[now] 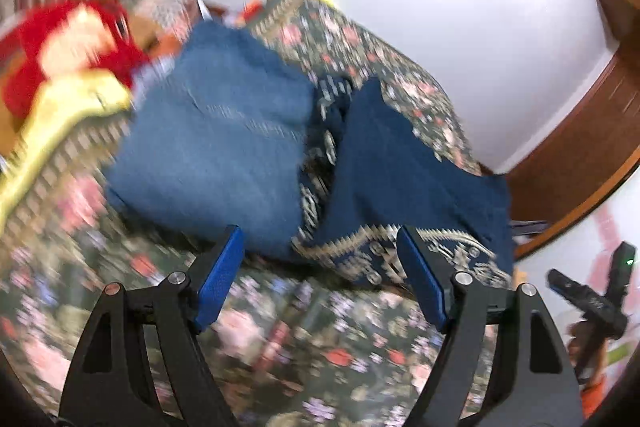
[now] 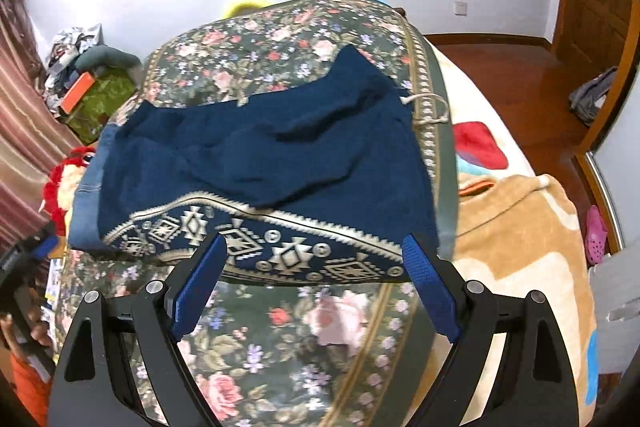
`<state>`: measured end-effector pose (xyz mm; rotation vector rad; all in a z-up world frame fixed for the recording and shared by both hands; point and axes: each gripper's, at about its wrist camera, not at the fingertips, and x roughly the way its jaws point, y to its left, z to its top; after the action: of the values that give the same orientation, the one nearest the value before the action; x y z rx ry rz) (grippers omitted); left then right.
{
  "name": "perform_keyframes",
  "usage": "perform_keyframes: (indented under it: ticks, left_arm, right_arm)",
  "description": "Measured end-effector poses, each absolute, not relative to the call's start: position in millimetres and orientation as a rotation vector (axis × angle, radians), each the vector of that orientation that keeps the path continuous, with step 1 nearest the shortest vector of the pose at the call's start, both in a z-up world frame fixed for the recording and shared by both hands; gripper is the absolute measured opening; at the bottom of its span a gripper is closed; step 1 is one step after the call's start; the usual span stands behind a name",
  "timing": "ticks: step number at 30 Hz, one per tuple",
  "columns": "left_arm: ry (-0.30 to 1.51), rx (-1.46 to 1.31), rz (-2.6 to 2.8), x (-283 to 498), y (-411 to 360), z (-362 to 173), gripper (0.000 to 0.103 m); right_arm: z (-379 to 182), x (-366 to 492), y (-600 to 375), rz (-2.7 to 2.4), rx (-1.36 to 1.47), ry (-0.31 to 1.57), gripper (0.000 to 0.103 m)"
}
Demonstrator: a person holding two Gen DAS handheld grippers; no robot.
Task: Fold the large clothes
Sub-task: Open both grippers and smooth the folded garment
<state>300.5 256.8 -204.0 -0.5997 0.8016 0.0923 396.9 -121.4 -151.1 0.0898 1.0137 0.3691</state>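
Observation:
A dark navy garment (image 2: 260, 155) with a cream geometric border band lies folded on a floral bedspread (image 2: 280, 339). It also shows in the left wrist view (image 1: 400, 179), next to a lighter blue denim garment (image 1: 216, 147). My left gripper (image 1: 320, 279) is open and empty, just short of the navy garment's patterned edge. My right gripper (image 2: 316, 287) is open and empty, its blue pads on either side of the border band's near edge. The left wrist view is blurred by motion.
A red and yellow plush toy (image 1: 68, 47) lies left of the denim. A tan blanket (image 2: 520, 247) covers the bed's right side. A green box (image 2: 100, 103) and clutter stand at the left. A wooden floor (image 2: 520, 75) and door are on the right.

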Motion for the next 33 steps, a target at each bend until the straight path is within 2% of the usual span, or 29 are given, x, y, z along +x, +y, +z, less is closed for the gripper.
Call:
perform_keyframes:
  ticks: [5, 7, 10, 20, 28, 33]
  left_arm:
    - [0.846, -0.764, -0.031, 319.6, 250.5, -244.8, 0.075]
    - [0.854, -0.807, -0.074, 329.1, 249.8, -256.7, 0.065]
    - [0.859, -0.854, -0.116, 342.2, 249.3, -270.0, 0.06]
    - [0.9, -0.898, -0.107, 361.0, 247.0, -303.1, 0.059]
    - [0.881, -0.841, -0.094, 377.3, 243.0, -286.9, 0.059]
    - [0.779, -0.73, -0.039, 381.4, 234.6, -261.4, 0.059]
  right_arm:
    - [-159.8, 397.0, -108.3, 0.393, 0.079, 1.031, 0.088]
    - [-164.0, 397.5, -105.5, 0.395, 0.07, 1.039, 0.088]
    - [-170.5, 400.6, -104.2, 0.388, 0.063, 1.049, 0.088]
    - [-192.5, 409.4, -103.3, 0.378, 0.11, 1.109, 0.088]
    - [-194.8, 406.6, -95.7, 0.397, 0.084, 1.116, 0.088]
    - [-196.9, 407.8, -91.2, 0.401, 0.073, 1.12, 0.088]
